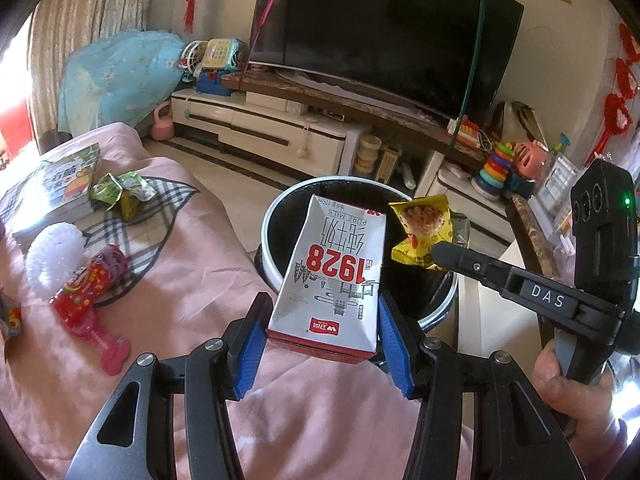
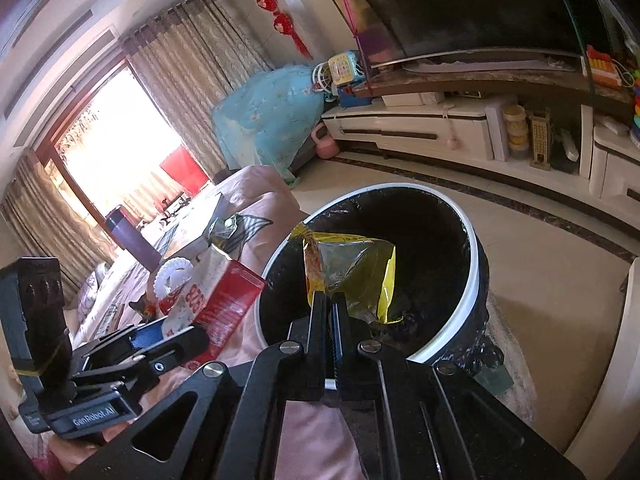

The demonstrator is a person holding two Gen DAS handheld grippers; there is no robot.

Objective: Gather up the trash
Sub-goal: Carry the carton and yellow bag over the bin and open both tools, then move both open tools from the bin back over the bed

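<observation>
The black-lined bin [image 2: 476, 264] gapes beside the pink bed [image 1: 180, 312]. Left gripper [image 1: 320, 344] clamps a carton [image 1: 332, 276] at its rim; right gripper [image 2: 329, 300], angled downward, pinches a yellow wrapper [image 2: 356, 272] over it.

Left gripper [image 1: 322, 340] jaws clamp a white-red milk carton [image 1: 334, 280] at frame center, over the near rim of a black trash bin [image 1: 272, 216]. Right gripper [image 1: 438, 249] enters from right, pinching a yellow snack wrapper [image 1: 420, 228] above the bin. Green wrapper [image 1: 120, 192], book [image 1: 60, 184] and red toy [image 1: 90, 292] lie on pink bedding [image 1: 180, 300], left.
</observation>
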